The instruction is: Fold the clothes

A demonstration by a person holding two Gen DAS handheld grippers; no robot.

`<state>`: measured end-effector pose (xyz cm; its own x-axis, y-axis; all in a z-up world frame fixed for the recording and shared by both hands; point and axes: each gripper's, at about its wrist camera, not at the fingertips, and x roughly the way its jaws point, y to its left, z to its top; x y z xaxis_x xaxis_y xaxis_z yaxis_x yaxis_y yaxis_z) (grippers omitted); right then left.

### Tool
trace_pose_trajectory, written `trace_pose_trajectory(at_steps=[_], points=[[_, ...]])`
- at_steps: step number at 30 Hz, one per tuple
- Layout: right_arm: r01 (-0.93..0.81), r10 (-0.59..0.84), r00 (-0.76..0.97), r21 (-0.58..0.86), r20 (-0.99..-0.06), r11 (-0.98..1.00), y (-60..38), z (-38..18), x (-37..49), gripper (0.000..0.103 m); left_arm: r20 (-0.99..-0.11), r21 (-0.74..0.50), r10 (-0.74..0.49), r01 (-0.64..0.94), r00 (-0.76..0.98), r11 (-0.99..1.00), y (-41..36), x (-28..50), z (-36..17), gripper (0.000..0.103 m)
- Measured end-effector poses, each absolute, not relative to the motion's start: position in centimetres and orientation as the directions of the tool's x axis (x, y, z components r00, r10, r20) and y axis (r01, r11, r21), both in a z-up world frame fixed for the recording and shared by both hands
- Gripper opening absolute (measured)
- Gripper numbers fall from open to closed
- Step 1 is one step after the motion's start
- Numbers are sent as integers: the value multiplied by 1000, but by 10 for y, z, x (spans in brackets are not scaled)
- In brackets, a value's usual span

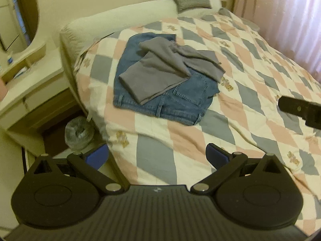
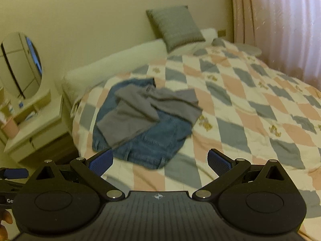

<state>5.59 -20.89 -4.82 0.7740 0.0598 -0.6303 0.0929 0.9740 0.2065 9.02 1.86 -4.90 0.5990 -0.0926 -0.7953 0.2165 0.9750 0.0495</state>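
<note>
Crumpled grey cloth garment point(image 1: 166, 68) atop folded blue denim jeans point(image 1: 160, 98) on far checkered quilt point(image 1: 250, 92); left gripper point(image 1: 157, 156) and right gripper point(image 2: 160, 161) near, fingers apart, empty.

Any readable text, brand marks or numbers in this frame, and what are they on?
"Ge": cut-off white letters on the left gripper body, at the right wrist view's left edge.
Small emblem on the right gripper housing: a symbol, no letters.
Items on the vanity: too blurred to read.

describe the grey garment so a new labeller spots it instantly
Start at the bed with the pink, grey and white checked quilt. Near its headboard end lie folded blue jeans; the grey garment is draped loosely on top. It is plain, soft and rumpled, unlike the stitched, pocketed denim beneath.
</note>
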Motion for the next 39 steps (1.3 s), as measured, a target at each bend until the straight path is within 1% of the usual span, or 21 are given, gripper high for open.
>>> trace_pose_trajectory(at_steps=[5, 10, 14, 20, 22, 25, 27, 29, 30, 32, 34, 36, 39], points=[[126, 23, 766, 186, -642, 975, -203, -52, 85, 103, -785, 62, -128, 283, 606, 957, 14, 128, -49, 102], [157, -17, 755, 155, -655, 975, -195, -60, 115, 103, -786, 42, -166, 320, 595, 947, 15, 169, -51, 102], [182, -5, 772, 213, -636, 960, -195, -73, 133, 103, -807, 38, -178, 351, 563, 936, 19, 201, -63, 102], [239, 11, 721, 263, -693, 935, -194, -104, 167, 103, -830, 144, -134, 441, 541, 886, 25, 240, -94, 101], [241, 46, 700, 297, -713, 924, -195, -116, 180, 103, -828, 184, -120, 467, 548, 865, 27, 253, -106, 96], [262, 92, 655, 339, -750, 904, -193, -135, 201, 102, -818, 268, -88, 513, 568, 815, 27, 275, -132, 85], [278, 120, 629, 366, -768, 888, -191, -147, 214, 101, -808, 348, -58, 555, 586, 756, 23, 288, -154, 71], [304, 144, 612, 399, -777, 865, -190, -161, 226, 101, -797, 417, -45, 601, 603, 682, 19, 298, -176, 63], [317, 156, 604, 415, -781, 853, -190, -168, 232, 98, -789, 449, -46, 625, 613, 638, 17, 303, -188, 60], [343, 181, 588, 446, -788, 827, -189, -182, 244, 96, -771, 513, -54, 669, 635, 538, 13, 310, -212, 59], [366, 193, 578, 464, -793, 807, -187, -196, 255, 90, -746, 579, -70, 697, 662, 423, 9, 314, -236, 59], [390, 206, 562, 476, -801, 788, -185, -212, 264, 72, -730, 621, -94, 714, 677, 322, 6, 319, -259, 57], [424, 228, 543, 499, -808, 756, -182, -232, 273, 54, -730, 640, -123, 736, 672, 220, 2, 329, -288, 49]])
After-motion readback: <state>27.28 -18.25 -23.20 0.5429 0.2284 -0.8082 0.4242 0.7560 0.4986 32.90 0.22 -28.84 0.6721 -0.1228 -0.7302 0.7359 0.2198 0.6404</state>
